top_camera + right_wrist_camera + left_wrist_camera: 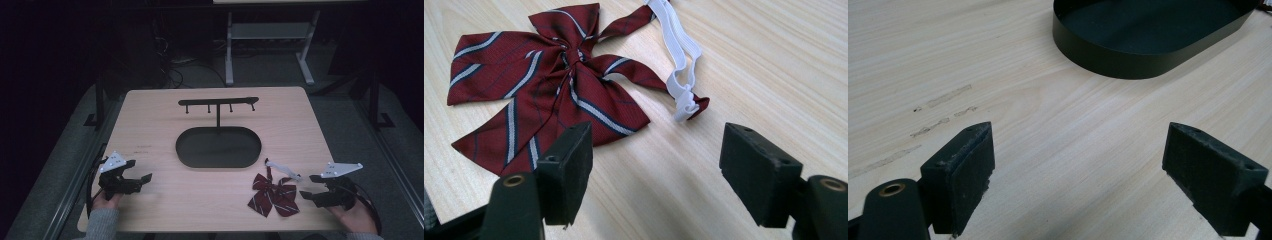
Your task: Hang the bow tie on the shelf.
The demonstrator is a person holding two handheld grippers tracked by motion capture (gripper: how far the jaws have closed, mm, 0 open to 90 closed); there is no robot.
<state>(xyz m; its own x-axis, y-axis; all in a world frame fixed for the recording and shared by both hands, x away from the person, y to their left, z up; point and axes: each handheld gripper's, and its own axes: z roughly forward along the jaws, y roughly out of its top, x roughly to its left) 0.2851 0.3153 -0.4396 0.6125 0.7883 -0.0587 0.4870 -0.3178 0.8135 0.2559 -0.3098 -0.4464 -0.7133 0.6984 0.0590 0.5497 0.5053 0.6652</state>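
Bow tie [549, 85]: flat on table [165, 205], just ahead of right gripper [311, 187].
Handling: probably light, limp cloth; likely to sag.
Hold: centre knot, or white elastic strap [681, 55].
Right gripper: jaws wide, empty.
Left gripper [140, 171]: jaws wide, empty.
High view: hook stand [218, 104] over oval tray [218, 162].
Right gripper view: stripes, strap clasp.

Dim high view, dark surroundings, brighter sharp gripper views, soft shadows
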